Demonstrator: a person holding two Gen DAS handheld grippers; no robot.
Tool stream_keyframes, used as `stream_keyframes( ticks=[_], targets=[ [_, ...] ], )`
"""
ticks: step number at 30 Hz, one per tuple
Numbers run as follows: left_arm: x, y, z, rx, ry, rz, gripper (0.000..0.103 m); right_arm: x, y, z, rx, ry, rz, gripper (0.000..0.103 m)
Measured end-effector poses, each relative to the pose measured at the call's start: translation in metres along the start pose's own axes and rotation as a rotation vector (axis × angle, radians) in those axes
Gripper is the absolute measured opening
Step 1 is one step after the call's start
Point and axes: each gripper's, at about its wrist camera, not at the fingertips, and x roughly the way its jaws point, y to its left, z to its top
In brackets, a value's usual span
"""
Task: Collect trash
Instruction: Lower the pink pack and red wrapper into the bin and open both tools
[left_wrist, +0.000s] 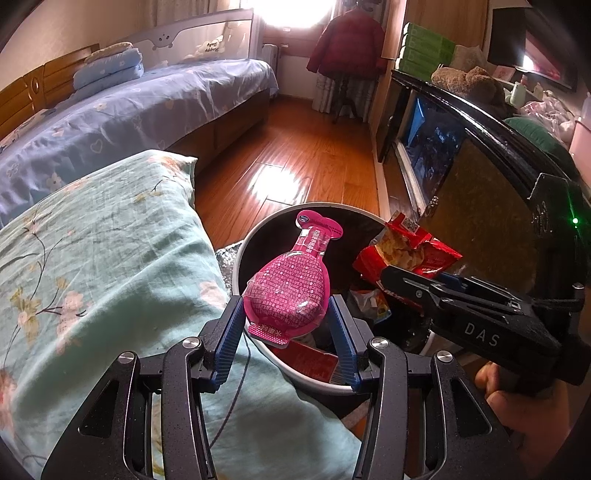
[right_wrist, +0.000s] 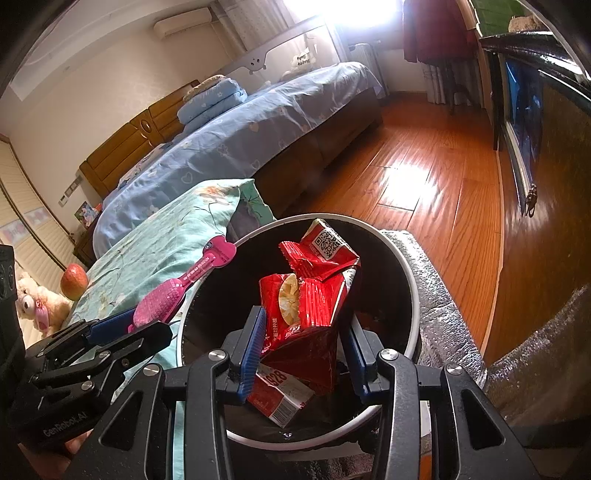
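Note:
My left gripper (left_wrist: 287, 314) is shut on a pink flask-shaped sachet (left_wrist: 291, 284) and holds it over the left rim of a round black trash bin with a white rim (left_wrist: 243, 243). In the right wrist view the sachet (right_wrist: 173, 295) sticks out of the left gripper (right_wrist: 122, 332) at the bin's left edge (right_wrist: 413, 280). My right gripper (right_wrist: 304, 343) is shut on a crumpled red snack bag (right_wrist: 310, 299) above the bin's opening; the bag also shows in the left wrist view (left_wrist: 402, 254). A red carton (right_wrist: 280, 398) lies inside the bin.
A teal floral pillow (left_wrist: 92, 266) lies left of the bin, with an apple (right_wrist: 74, 282) and a plush toy (right_wrist: 37, 306) on it. A bed with blue sheets (left_wrist: 129, 107) stands behind. A dark cabinet (left_wrist: 461, 155) is on the right, wooden floor (left_wrist: 295, 155) between. Silver foil mat (right_wrist: 436, 295) under the bin.

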Motion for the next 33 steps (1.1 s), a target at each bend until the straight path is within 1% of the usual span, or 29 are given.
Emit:
stream_keyframes(
  ticks=[33],
  targets=[
    [-0.0058,0.0018,0.0015,-0.009,-0.005,-0.008,0.046,-0.0013,0.0026,0.0078,-0.002,0.01,-0.004,0.045]
  ],
)
